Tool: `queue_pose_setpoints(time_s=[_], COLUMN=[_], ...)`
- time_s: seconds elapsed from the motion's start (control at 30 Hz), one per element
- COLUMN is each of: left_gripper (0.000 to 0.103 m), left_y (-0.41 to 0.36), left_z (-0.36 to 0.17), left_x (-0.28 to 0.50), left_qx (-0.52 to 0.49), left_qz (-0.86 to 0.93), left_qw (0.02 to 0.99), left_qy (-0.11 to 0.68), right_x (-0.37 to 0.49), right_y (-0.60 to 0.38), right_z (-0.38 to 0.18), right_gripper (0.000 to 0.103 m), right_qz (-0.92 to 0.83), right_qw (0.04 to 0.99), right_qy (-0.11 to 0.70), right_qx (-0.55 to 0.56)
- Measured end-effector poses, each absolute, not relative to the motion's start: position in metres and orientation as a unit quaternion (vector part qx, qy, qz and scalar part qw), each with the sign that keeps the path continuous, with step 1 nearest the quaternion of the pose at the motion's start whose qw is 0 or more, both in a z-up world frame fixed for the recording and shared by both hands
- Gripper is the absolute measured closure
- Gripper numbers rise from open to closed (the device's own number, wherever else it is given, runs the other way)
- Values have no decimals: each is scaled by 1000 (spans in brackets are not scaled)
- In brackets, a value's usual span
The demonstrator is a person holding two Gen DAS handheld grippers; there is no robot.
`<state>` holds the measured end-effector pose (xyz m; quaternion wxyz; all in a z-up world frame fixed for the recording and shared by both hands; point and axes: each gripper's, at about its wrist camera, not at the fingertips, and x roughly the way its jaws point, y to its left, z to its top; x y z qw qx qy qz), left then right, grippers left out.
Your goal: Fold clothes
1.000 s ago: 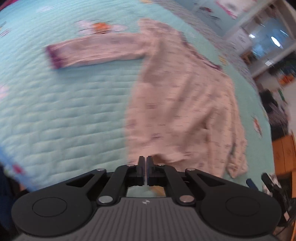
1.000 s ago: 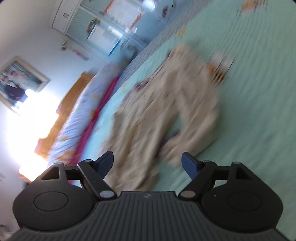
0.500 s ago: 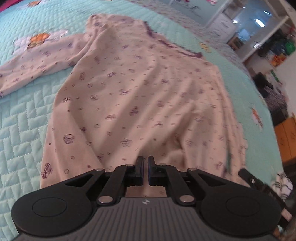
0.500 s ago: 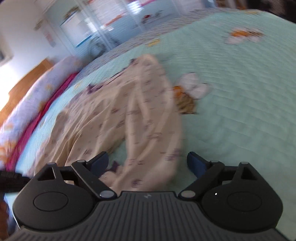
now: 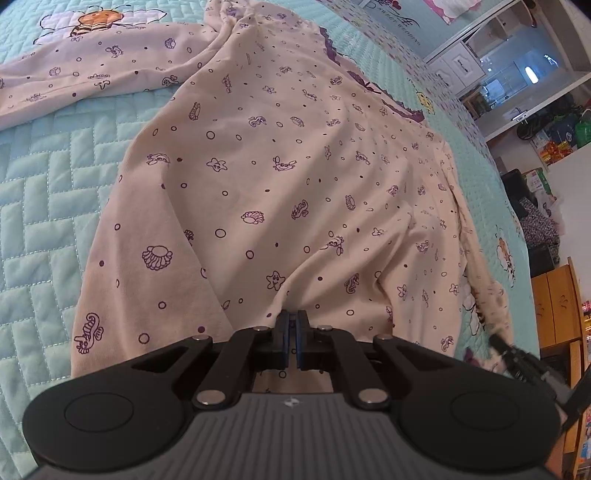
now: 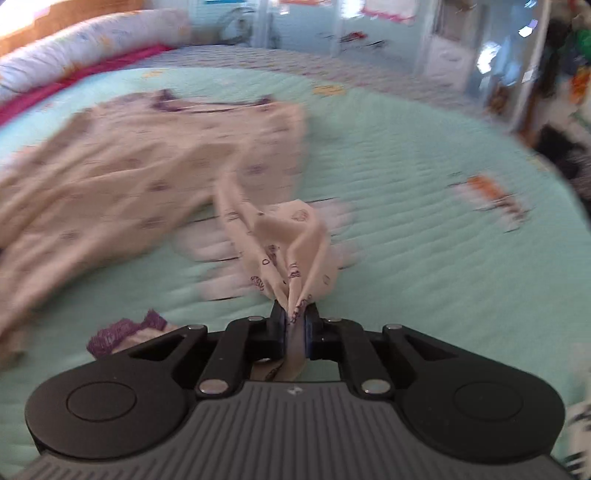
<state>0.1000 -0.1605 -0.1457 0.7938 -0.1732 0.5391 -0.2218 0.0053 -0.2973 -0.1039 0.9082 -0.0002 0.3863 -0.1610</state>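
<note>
Left gripper [image 5: 292, 325]: fingers pinched on pajama top [image 5: 288, 177] hem; thin bite may slip.
Right gripper [image 6: 294, 320]: fingers just closed on bunched sleeve [image 6: 291, 254]; may twist.

Teal quilted bed [image 5: 44, 206]; cream printed pajama top [image 5: 280, 155] spread flat.

A wall decal [image 5: 397, 16] by musical notes seems to read "SWEET WEDDING".
</note>
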Motion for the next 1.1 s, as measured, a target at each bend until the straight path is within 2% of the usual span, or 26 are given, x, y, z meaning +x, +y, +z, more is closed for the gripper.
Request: queue_pose_setpoints(time_s=[0.23, 0.33, 0.57, 0.8, 0.9, 0.93, 0.97, 1.03, 1.07, 1.1], left_gripper=[101, 100, 100, 99, 99, 99, 99, 99, 99, 99], left_y=[-184, -189, -201, -214, -219, -220, -221, -222, -222, -223], left_z=[-135, -134, -132, -128, -128, -128, -128, -128, -128, -128], left_x=[84, 84, 91, 91, 90, 90, 89, 89, 89, 90], left_qx=[-63, -46, -18, 18, 32, 34, 35, 36, 37, 38], left_qz=[-211, -203, -184, -167, -161, -159, -158, -157, -157, -157], left_qw=[825, 826, 820, 819, 821, 821, 821, 821, 821, 821], left_qy=[521, 524, 542, 548, 547, 547, 547, 548, 548, 548], right_x=[19, 37, 68, 103, 116, 120, 124, 132, 136, 137], right_y=[-336, -356, -427, -440, -464, -468, -472, -479, -481, -482], right_z=[-96, -90, -88, -102, -92, -92, -91, -98, -106, -114], right_gripper=[92, 92, 91, 90, 90, 87, 80, 37, 29, 25], right_qz=[-213, -231, -259, -211, -268, -291, -313, -354, -367, -370], right_qw=[897, 888, 881, 850, 841, 835, 830, 808, 792, 781], right_qy=[381, 383, 393, 467, 450, 442, 434, 431, 440, 452], right_qx=[-69, -108, -47, -125, -138, -149, -159, -191, -210, -220])
